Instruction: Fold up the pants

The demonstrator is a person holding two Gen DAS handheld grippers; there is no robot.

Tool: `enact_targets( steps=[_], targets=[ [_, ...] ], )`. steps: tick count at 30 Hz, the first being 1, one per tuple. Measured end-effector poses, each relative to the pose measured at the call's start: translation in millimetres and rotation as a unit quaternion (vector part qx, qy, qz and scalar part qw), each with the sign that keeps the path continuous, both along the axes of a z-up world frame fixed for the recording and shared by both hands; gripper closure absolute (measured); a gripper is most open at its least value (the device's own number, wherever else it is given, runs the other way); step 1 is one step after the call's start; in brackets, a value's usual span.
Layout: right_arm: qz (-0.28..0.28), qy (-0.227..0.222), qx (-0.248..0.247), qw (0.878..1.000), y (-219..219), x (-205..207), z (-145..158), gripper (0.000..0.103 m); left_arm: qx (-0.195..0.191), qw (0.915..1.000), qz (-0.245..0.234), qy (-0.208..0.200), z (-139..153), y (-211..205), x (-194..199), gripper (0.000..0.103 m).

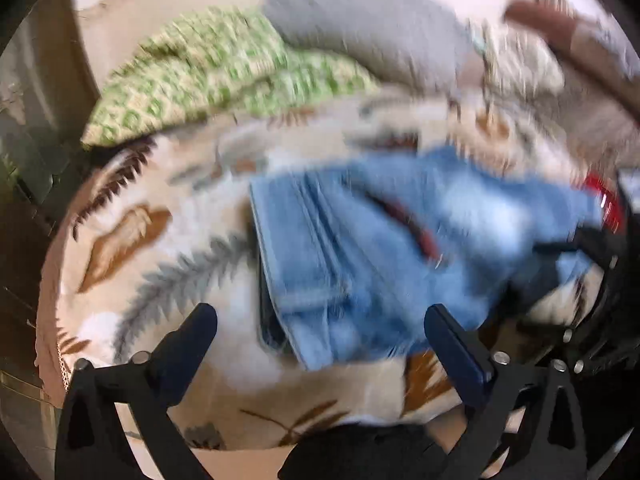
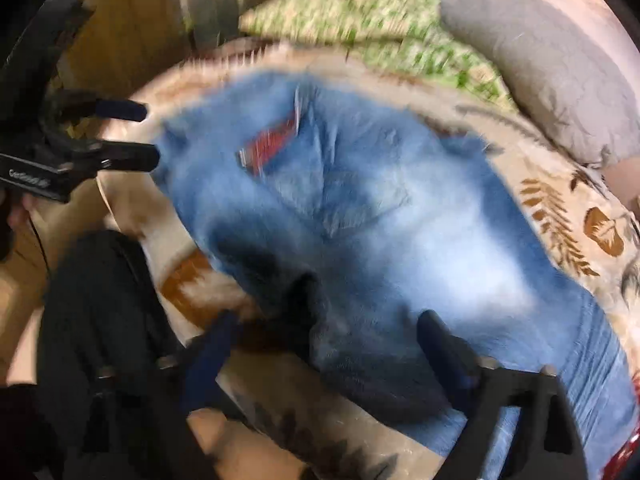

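Light blue jeans (image 1: 380, 232) lie partly folded on a leaf-patterned bedspread (image 1: 152, 240); they fill the middle of the right wrist view (image 2: 400, 232), with a red label (image 2: 272, 140) showing near the top. My left gripper (image 1: 320, 320) is open and empty, just above the near edge of the jeans; it also shows at the left of the right wrist view (image 2: 154, 134). My right gripper (image 2: 328, 340) is open, its fingers astride the near bunched edge of the jeans. Both views are motion-blurred.
A green patterned pillow (image 1: 208, 72) and a grey pillow (image 1: 368, 28) lie at the far side of the bed. A wooden wall or cabinet (image 2: 128, 28) stands beyond the bed's left edge. The person's dark-clothed leg (image 2: 100, 300) is near the bed.
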State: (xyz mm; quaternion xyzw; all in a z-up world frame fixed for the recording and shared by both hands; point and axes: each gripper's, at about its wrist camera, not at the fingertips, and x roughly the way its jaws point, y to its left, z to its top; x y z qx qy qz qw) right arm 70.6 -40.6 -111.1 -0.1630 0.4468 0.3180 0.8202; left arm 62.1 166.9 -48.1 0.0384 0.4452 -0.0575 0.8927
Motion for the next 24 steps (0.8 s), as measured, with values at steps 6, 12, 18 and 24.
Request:
enact_targets(
  steps=[6, 12, 18, 24],
  targets=[
    [-0.072, -0.018, 0.028, 0.997, -49, -3, 28, 0.009, 0.021, 0.9975, -0.067, -0.001, 11, -58, 11, 0.0],
    [-0.214, -0.028, 0.036, 0.976, -157, -26, 45, 0.009, -0.016, 0.9866, -0.162, 0.014, -2, -151, 29, 0.0],
    [-0.368, 0.003, 0.095, 0.925, -281, -49, 43, 0.01, -0.009, 0.9614, -0.275, 0.002, 2, -267, 48, 0.0],
    [-0.457, 0.014, 0.137, 0.878, -340, -62, 27, 0.029, -0.013, 0.9428, -0.333, 0.007, -3, -360, 70, 0.0]
  ],
)
